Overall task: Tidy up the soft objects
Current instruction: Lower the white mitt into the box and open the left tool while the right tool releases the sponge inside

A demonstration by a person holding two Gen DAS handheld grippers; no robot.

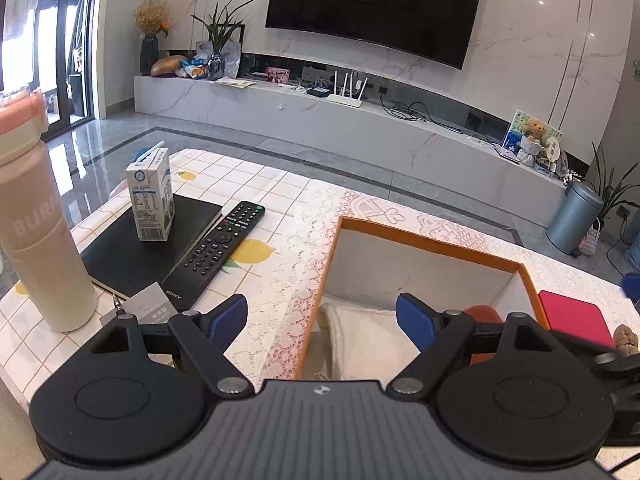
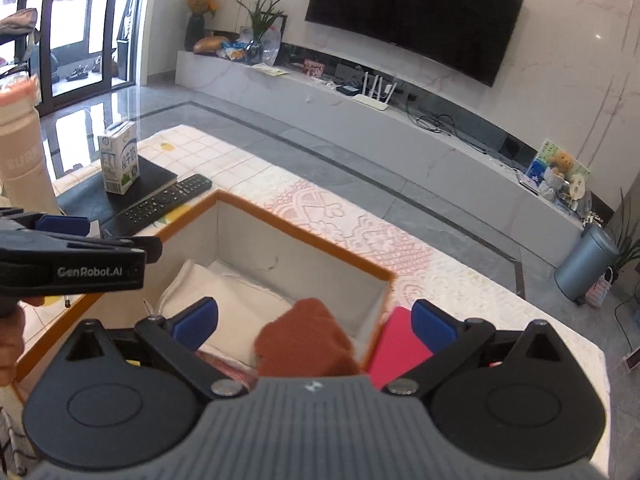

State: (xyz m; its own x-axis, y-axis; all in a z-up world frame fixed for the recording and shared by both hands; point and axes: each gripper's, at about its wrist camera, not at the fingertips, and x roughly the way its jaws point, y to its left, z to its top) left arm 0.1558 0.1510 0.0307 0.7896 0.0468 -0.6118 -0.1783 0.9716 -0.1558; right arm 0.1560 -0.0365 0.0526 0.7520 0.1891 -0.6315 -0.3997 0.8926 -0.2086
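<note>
**Soft stuff mostly boxed up, a bit still outside**

The rust-brown soft item [image 2: 306,336] is seen lying in the orange-rimmed box [image 2: 304,240], at its near right corner, on top of a white folded cloth [image 2: 240,300] that is already laid along the box floor. So two soft things can be counted as packed. A pink-red flat piece [image 2: 394,344] is left just outside the box's right wall, and a small tan fuzzy thing [image 1: 626,338] is glimpsed at the edge of the left view; what that one is can't be told. Those are probably what's left to be sorted.

The right gripper [image 2: 314,322] is held wide open above the brown item, with nothing pinched. The left gripper [image 1: 320,318] is also spread open and empty, over the box's left wall.

Readable text: "GenRobot.AI" on the left gripper's side, "SONY" on the remote [image 1: 218,246], "BUR…" on the beige bottle [image 1: 38,236]. The milk carton [image 1: 151,200] print is too small to be read.
</note>
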